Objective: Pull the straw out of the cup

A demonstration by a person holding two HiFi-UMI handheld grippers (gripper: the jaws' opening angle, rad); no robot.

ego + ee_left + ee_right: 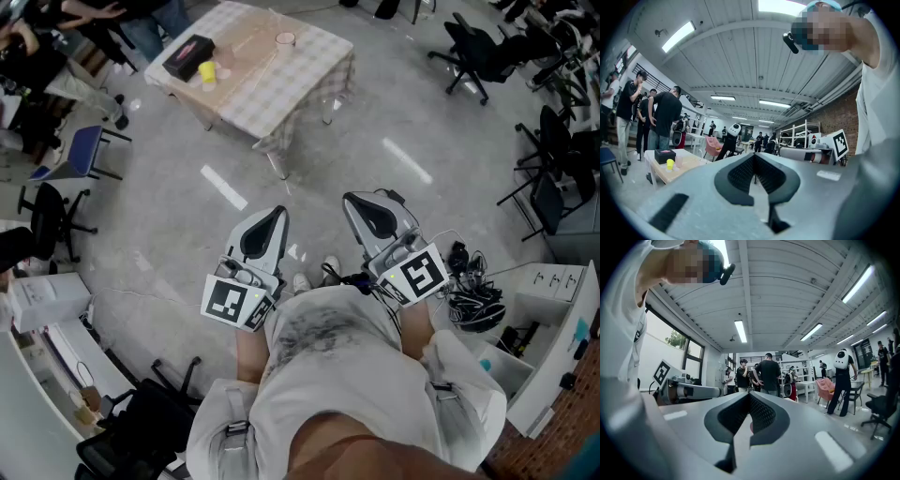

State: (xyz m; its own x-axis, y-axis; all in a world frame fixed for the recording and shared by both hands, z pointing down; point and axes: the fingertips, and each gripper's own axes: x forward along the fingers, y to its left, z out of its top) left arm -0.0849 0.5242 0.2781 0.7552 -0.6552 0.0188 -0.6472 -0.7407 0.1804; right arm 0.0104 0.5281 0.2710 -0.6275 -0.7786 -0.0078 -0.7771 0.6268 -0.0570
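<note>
Head view looks steeply down over the person's white shirt (328,375) at both tools, held close against the body with the elbows tucked in and the forearms running forward. The left gripper (277,212) and the right gripper (350,200) lie side by side, near each other but not touching. Both are level and aimed ahead over the grey floor (394,112), and each shows its marker cube at the near end. In the left gripper view the left gripper (754,156) has its dark ribbed pads meeting at the tips, with nothing between them. The right gripper view shows the same for the right gripper (749,395): jaws together and empty. The cup (284,38) stands well apart from both tools, on the far side of a low table (281,94) covered with a checked cloth, up at the top of the head view. Its straw is too thin to make out from here. On the same table, toward its left end, sit a black box (188,56) and a small yellow object (207,72). Several people stand beyond the table.
</note>
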